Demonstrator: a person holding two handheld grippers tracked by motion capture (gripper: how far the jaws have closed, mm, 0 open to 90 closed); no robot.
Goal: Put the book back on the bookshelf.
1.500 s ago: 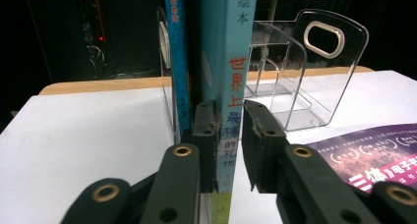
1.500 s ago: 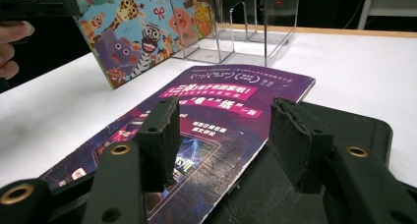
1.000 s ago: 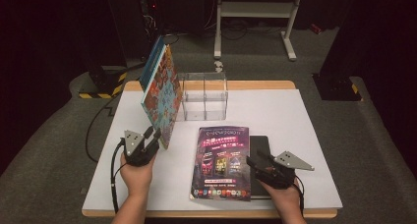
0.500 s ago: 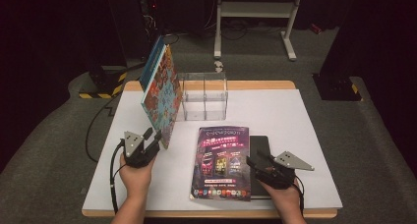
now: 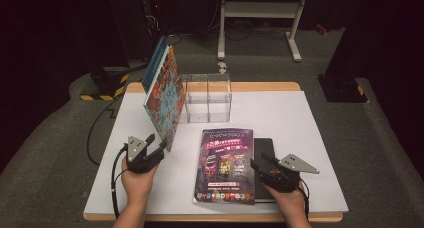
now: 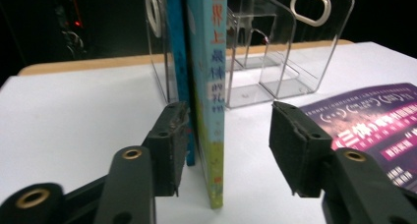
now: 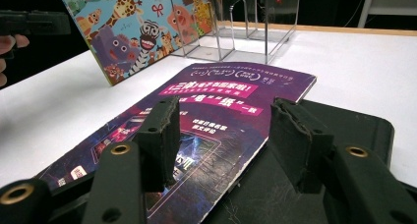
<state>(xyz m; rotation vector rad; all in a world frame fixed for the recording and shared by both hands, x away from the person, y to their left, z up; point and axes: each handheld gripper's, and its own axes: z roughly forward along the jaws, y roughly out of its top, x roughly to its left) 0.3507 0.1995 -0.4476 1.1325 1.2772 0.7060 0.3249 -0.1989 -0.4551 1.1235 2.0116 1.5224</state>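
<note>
A colourful picture book (image 5: 164, 95) stands on edge, leaning against a clear acrylic holder (image 5: 207, 98). My left gripper (image 5: 157, 140) sits at its near bottom corner. In the left gripper view the light-blue spine (image 6: 211, 86) and a thin dark-blue book (image 6: 176, 47) rise between the jaws of the left gripper (image 6: 228, 116). Those jaws have just been opening; the right pad (image 6: 290, 135) is clear of the spine. My right gripper (image 5: 260, 160) stands open at the edge of a purple magazine (image 5: 225, 165), which overlaps a black notebook (image 5: 264, 148).
The white table (image 5: 310, 138) has bare room to the right and left front. The holder's compartments (image 6: 275, 52) hold nothing. Beyond the far edge stand a metal stand's legs (image 5: 295, 43) and cables on a dark floor.
</note>
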